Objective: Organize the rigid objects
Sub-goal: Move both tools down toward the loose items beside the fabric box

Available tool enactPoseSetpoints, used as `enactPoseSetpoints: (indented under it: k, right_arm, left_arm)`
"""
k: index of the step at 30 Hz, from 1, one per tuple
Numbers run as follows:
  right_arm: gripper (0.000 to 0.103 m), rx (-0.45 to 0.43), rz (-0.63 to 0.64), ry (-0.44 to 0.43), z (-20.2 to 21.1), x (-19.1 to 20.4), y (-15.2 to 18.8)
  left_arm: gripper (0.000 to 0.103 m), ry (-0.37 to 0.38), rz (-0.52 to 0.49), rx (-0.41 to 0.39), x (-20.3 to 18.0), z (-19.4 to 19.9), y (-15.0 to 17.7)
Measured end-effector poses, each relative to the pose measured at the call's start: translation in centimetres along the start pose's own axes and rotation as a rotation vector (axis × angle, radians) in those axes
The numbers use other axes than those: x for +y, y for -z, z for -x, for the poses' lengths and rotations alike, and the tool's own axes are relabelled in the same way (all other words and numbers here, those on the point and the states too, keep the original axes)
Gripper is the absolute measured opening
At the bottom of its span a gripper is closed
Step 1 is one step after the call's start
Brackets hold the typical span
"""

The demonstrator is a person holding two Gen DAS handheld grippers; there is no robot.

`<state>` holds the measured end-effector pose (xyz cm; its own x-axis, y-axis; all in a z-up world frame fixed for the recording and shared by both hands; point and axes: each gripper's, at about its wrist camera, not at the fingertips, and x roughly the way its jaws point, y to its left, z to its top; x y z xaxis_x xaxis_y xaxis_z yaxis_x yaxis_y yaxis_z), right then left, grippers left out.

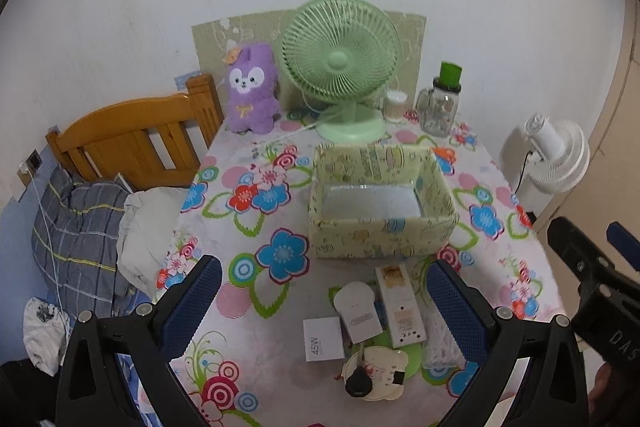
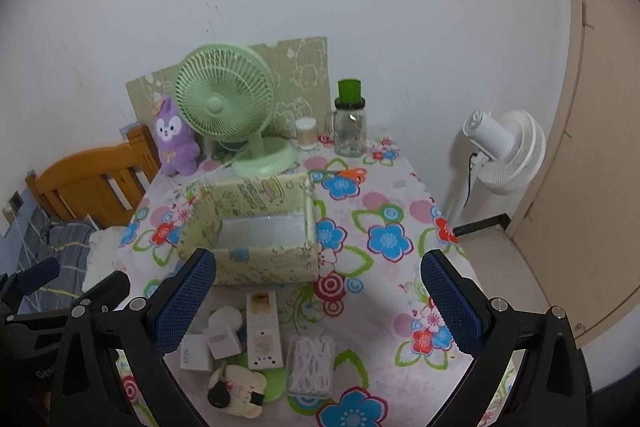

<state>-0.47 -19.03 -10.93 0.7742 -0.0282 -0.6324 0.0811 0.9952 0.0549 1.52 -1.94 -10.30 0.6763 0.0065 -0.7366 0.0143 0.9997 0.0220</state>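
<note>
A pale green patterned box (image 1: 380, 231) (image 2: 256, 259) stands open and empty in the middle of the flowered table. In front of it lie a white 45W charger (image 1: 323, 339) (image 2: 196, 353), a white adapter (image 1: 358, 311) (image 2: 222, 337), a long white device (image 1: 400, 307) (image 2: 262, 331), a clear lacy case (image 2: 310, 367) (image 1: 440, 341) and a cream bear-shaped item with a black knob (image 1: 374, 373) (image 2: 236, 389). My left gripper (image 1: 324, 311) is open above these items. My right gripper (image 2: 318, 307) is open, hovering just right of them.
A green desk fan (image 1: 340, 67) (image 2: 228, 103), a purple plush (image 1: 252, 91), a cotton-swab jar (image 1: 394, 105) and a glass mug with a green lid (image 1: 440, 103) stand at the back. A wooden bed headboard (image 1: 132, 143) is left; a white floor fan (image 2: 500, 151) is right.
</note>
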Motion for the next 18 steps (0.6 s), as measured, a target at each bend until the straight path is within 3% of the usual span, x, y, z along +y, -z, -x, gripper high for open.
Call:
enactPoseSetpoints:
  k: [8, 18]
  right_arm:
    - [0.103, 0.041, 0.017, 0.008, -3.1, -0.7, 3.0]
    - [0.103, 0.091, 0.027, 0.011, -6.1, -0.5, 6.6]
  left_arm:
    - [0.103, 0.049, -0.027, 0.025, -1.0, -3.0, 3.2]
    - [0.103, 0.073, 0.01, 0.089, -0.7, -6.2, 7.1]
